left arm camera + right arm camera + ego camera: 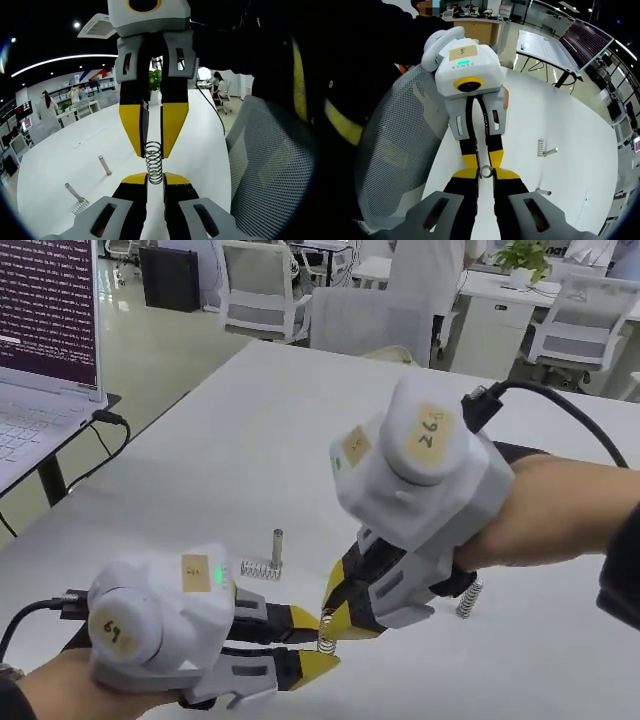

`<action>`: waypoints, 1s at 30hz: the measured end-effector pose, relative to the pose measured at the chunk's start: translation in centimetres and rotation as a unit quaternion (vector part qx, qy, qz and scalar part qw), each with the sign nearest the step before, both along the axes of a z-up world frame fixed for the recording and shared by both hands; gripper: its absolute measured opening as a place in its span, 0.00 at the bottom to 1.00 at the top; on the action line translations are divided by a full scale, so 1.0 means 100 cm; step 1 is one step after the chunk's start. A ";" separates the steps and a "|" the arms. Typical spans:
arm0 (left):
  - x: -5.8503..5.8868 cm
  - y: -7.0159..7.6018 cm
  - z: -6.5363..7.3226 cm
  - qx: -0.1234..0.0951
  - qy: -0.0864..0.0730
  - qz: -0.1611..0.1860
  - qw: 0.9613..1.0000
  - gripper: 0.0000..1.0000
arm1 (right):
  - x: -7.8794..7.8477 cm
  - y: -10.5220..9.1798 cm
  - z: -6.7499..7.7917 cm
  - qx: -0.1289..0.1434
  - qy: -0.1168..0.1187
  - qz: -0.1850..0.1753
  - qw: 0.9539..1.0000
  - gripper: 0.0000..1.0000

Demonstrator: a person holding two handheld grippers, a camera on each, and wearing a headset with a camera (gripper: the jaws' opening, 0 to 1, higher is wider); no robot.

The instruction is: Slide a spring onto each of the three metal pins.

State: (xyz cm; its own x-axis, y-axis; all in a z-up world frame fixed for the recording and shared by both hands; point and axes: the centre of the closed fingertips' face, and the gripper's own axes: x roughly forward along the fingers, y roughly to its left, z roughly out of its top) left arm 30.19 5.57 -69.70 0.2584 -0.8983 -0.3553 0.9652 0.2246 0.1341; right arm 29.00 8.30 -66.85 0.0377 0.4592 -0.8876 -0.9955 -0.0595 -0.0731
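Head view: the left gripper [310, 642] and right gripper [333, 620] meet tip to tip on 1 spring [327, 635], near an upright pin [277, 548]. Left gripper view: its jaws clench the spring's near end. Right gripper view: its jaws pinch the same spring, seen end-on.

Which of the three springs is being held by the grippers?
The spring pinched between the tips of the left gripper and right gripper. The other two lie loose on the table: one beside the upright pin, one near the right forearm.
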 end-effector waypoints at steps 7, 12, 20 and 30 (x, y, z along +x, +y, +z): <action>0.002 0.004 0.000 -0.006 0.014 0.010 1.000 0.15 | 0.002 -0.004 0.000 -0.002 0.001 -0.005 1.000 0.08; 0.006 0.011 0.003 -0.020 0.023 0.026 0.999 0.20 | 0.010 -0.012 0.003 0.000 -0.001 -0.020 1.000 0.08; 0.012 0.021 0.004 -0.034 0.033 0.050 0.998 0.35 | 0.019 -0.018 0.007 0.006 -0.005 -0.036 0.999 0.08; 0.021 0.033 -0.001 -0.044 0.049 0.086 0.994 0.56 | 0.028 -0.024 0.006 0.008 -0.007 -0.051 0.999 0.08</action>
